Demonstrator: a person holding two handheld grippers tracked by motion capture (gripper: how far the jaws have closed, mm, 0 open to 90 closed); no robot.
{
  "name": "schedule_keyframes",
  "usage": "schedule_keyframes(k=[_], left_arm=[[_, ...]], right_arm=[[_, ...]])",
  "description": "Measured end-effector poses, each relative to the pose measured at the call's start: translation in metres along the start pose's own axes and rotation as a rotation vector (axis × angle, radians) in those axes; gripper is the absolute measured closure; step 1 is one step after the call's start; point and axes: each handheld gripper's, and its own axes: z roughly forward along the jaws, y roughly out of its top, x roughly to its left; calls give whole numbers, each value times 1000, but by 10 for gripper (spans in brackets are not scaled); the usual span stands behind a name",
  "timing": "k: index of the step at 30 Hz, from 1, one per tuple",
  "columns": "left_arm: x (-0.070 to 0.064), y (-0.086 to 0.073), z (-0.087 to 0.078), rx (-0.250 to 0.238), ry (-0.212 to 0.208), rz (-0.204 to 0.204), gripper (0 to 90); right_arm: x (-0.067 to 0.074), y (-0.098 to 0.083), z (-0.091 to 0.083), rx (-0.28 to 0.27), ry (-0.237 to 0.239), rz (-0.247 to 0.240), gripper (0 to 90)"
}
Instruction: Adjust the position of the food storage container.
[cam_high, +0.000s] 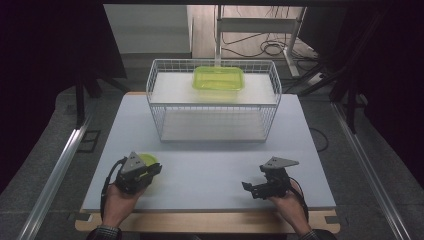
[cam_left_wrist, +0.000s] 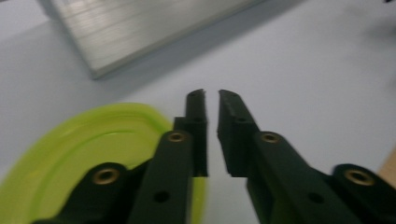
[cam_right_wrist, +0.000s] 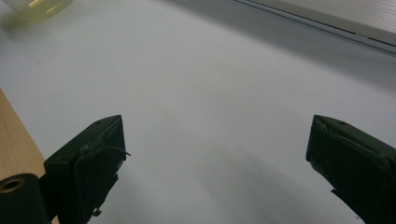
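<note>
Left gripper (cam_left_wrist: 211, 95) near-closed, empty, beside green lid (cam_left_wrist: 84, 154).

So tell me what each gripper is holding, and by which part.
Nothing is held. The left gripper is nearly closed beside the green lid; the right gripper is wide open.

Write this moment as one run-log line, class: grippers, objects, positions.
left gripper: nearly shut, empty, beside green lid | right gripper: open, empty, over table | green container: on wire rack

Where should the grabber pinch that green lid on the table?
Probably the lid's thin raised rim, on its right edge beside the left gripper. It lies flat on the table, so one jaw goes over the rim, one outside. The jaws look nearly shut, so widen them first.
</note>
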Motion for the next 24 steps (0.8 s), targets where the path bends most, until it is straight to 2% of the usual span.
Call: schedule_keyframes(k=[1, 2, 3, 6, 8, 9, 11, 12, 13, 14, 17, 18, 24], left_arm=[[0, 0, 0, 0, 0, 0, 889], [10, -1, -3, -11, 30, -27, 895], [10, -1, -3, -11, 30, -27, 896], [25, -5, -10, -25, 63, -67, 896], [39, -12, -19, -37, 110, -103, 896], [39, -12, -19, -37, 110, -103, 896], [47, -16, -23, -42, 146, -120, 896], [54, -20, -27, -46, 177, -139, 896], [54, -20, -27, -46, 177, -139, 896], [59, -24, -30, -44, 203, -152, 896], [64, -29, -31, -39, 224, -168, 896], [68, -34, -29, -22, 240, -180, 897], [71, -41, -24, 15, 271, -186, 897]], right_arm=[[0, 0, 0, 0, 0, 0, 49], [1, 0, 0, 2, 1, 0, 51], [1, 0, 0, 2, 1, 0, 51], [1, -1, 2, 7, 6, -4, 54], [1, -2, 4, 18, 15, -6, 57], [1, -2, 4, 18, 15, -6, 57], [2, -2, 5, 22, 17, -15, 58], [2, -2, 5, 23, 17, -18, 58], [2, -2, 5, 23, 17, -18, 58], [3, -2, 5, 26, 16, -20, 59], [3, -2, 6, 26, 16, -19, 60], [2, -3, 6, 28, 14, -18, 61], [2, -3, 7, 37, 13, -26, 62]])
